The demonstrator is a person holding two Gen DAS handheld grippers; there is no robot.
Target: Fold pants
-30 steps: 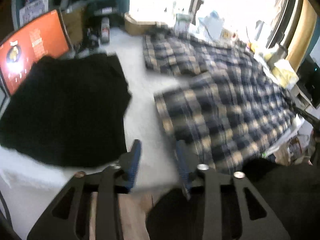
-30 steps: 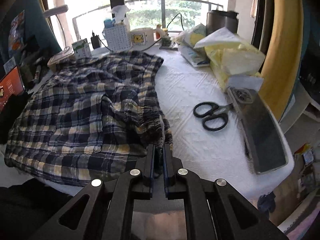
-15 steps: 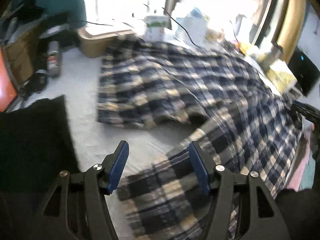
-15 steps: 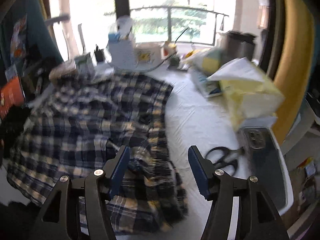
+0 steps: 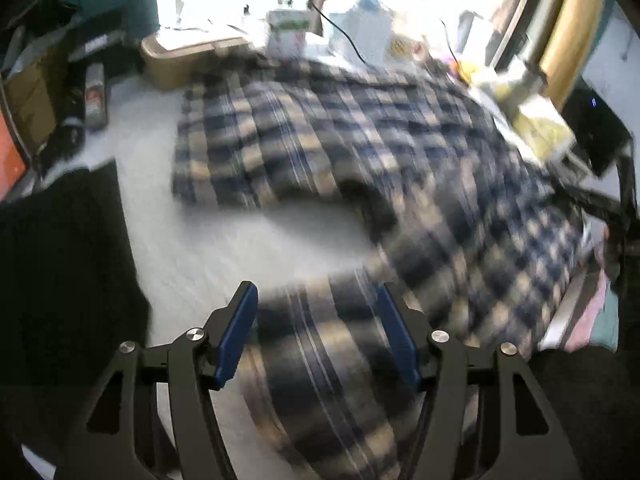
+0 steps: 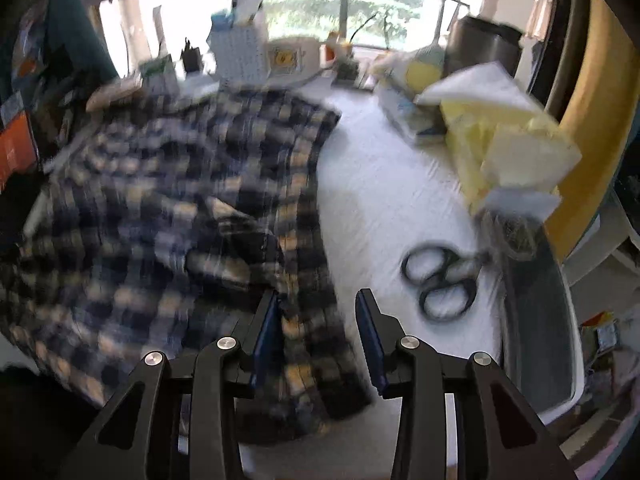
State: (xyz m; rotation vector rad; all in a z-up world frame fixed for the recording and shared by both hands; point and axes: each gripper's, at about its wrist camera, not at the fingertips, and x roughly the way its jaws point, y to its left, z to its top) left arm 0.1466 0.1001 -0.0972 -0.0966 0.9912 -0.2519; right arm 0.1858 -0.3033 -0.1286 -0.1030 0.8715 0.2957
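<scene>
Blue-and-tan plaid pants [image 5: 360, 140] lie spread on the white table [image 5: 160, 220], blurred by motion. My left gripper [image 5: 316, 292] stands open over the near leg end [image 5: 320, 360], with the cloth below and between its blue pads and no grip on it. In the right wrist view the pants [image 6: 160, 200] fill the left side. My right gripper [image 6: 317, 296] hovers over their right edge at the waistband. Its jaws are closing, cloth lies between them, and the pads do not press on it.
A black garment [image 5: 60, 280] lies left of the pants. Black scissors [image 6: 440, 280], a grey tray [image 6: 536, 320] and yellow-white bags [image 6: 500, 140] sit to the right. Boxes and clutter [image 5: 180, 56] line the far window edge.
The left gripper swung right from the black garment to the plaid leg end and widened. The right gripper let go of the waistband edge, opened wide, then narrowed a little.
</scene>
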